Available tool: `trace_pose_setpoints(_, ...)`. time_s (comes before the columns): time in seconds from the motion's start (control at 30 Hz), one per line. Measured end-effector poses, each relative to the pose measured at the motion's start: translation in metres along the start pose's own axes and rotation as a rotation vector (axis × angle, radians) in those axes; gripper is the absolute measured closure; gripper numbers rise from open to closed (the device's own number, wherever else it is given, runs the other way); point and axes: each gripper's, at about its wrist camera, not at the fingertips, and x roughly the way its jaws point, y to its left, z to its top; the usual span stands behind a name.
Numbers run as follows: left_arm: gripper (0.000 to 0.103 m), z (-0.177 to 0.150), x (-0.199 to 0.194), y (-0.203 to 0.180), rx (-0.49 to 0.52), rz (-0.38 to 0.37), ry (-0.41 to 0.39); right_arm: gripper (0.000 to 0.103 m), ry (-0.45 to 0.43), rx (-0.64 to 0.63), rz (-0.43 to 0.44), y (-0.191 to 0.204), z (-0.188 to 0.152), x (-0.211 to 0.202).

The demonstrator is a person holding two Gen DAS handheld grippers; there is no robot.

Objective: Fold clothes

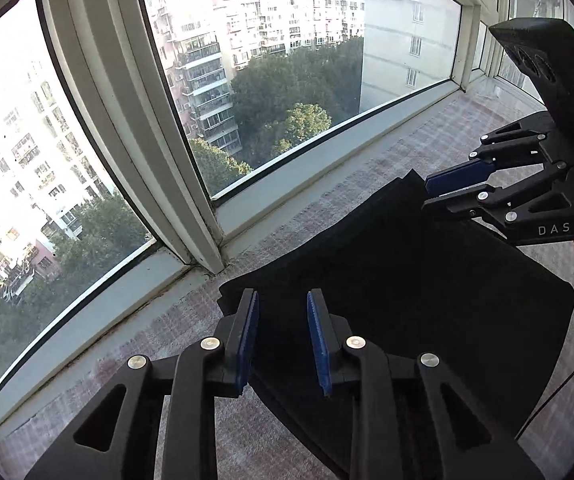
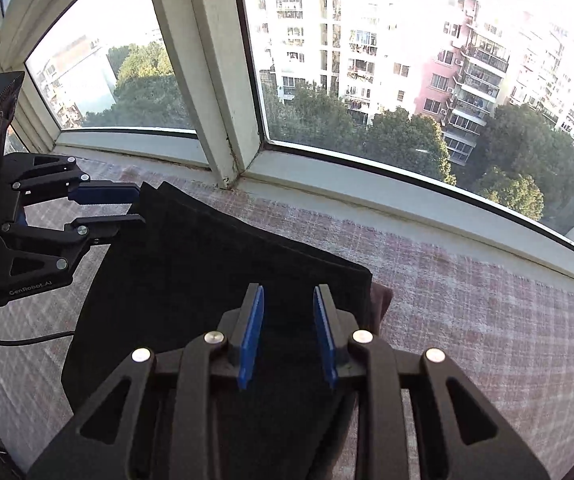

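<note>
Currently, all positions are given relative to the window post (image 2: 215, 100), the upright where the two panes meet. The left gripper (image 1: 283, 340) sits to the left of the post and nearer the person, its blue pads parted with a clear gap. Nothing can be seen pinched between them. In the right wrist view its tips reach the garment's left far corner, but whether any cloth lies inside the gap cannot be confirmed. The dark garment (image 1: 407, 280) lies on the checked cover (image 2: 467, 320) in front of the post and close under it. It is mostly flat, and its far left edge shows what looks like two stacked layers. This condition fits either a fold just laid down and let go, or corners about to be taken for a fold. In either case, keep both grippers level with each other, so that the far edge stays straight and parallel to the sill below the post. Confirm that both layers at the corner are aligned before any closing or withdrawal. The right gripper (image 2: 289, 336) sits to the right of the post, also released, with its pads spread over the garment's right edge. A brownish flap shows at that edge, so check that it is not caught. Keep the cable (image 2: 27, 338) left of the garment clear of the cloth.
</note>
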Motion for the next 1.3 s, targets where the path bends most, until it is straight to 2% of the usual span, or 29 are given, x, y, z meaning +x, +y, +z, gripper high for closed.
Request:
trace_pose_setpoints(0.1, 0.075, -0.001, 0.025, 0.008, -0.037, 0.02, 0.051, 0.077, 0.018, 0.045, -0.013, -0.007, 0.002, 0.017)
trace_pose_setpoints(0.17, 0.064, -0.004, 0.032, 0.017, -0.089, 0.02, 0.063, 0.073, 0.03, 0.074, -0.022, -0.011, 0.003, 0.029)
trace_pose_setpoints(0.2, 0.054, -0.005, 0.033, 0.021, -0.119, 0.018, 0.061, 0.073, 0.036, 0.089, -0.026, -0.013, 0.003, 0.035)
trace_pose_setpoints(0.3, 0.053, -0.005, 0.031, 0.023, -0.162, 0.025, 0.059, 0.07, 0.041, 0.127, -0.057, -0.014, 0.006, 0.039)
trace_pose_setpoints(0.37, 0.055, -0.005, 0.022, 0.017, -0.155, 0.048, 0.057, 0.057, 0.044, 0.118, -0.131, -0.007, 0.007, 0.035)
trace_pose_setpoints(0.5, 0.055, -0.008, -0.007, 0.0, -0.164, 0.038, 0.037, 0.056, 0.009, 0.107, -0.234, 0.005, 0.003, 0.01)
trace_pose_setpoints(0.67, 0.055, -0.015, -0.057, -0.028, -0.202, 0.059, -0.05, 0.055, -0.088, 0.172, -0.261, 0.016, -0.01, -0.04)
trace_pose_setpoints(0.83, 0.051, -0.028, -0.107, -0.052, -0.248, 0.082, -0.119, 0.055, -0.147, 0.23, -0.301, 0.031, -0.033, -0.09)
trace_pose_setpoints(0.93, 0.05, -0.042, -0.122, -0.062, -0.267, 0.085, -0.112, 0.055, -0.19, 0.258, -0.334, 0.044, -0.049, -0.118)
trace_pose_setpoints(1.0, 0.046, -0.051, -0.131, -0.068, -0.279, 0.087, -0.103, 0.054, -0.177, 0.276, -0.336, 0.053, -0.06, -0.131)
trace_pose_setpoints(1.3, 0.046, -0.092, -0.171, -0.096, -0.33, 0.101, -0.067, 0.054, -0.133, 0.287, -0.348, 0.096, -0.111, -0.166)
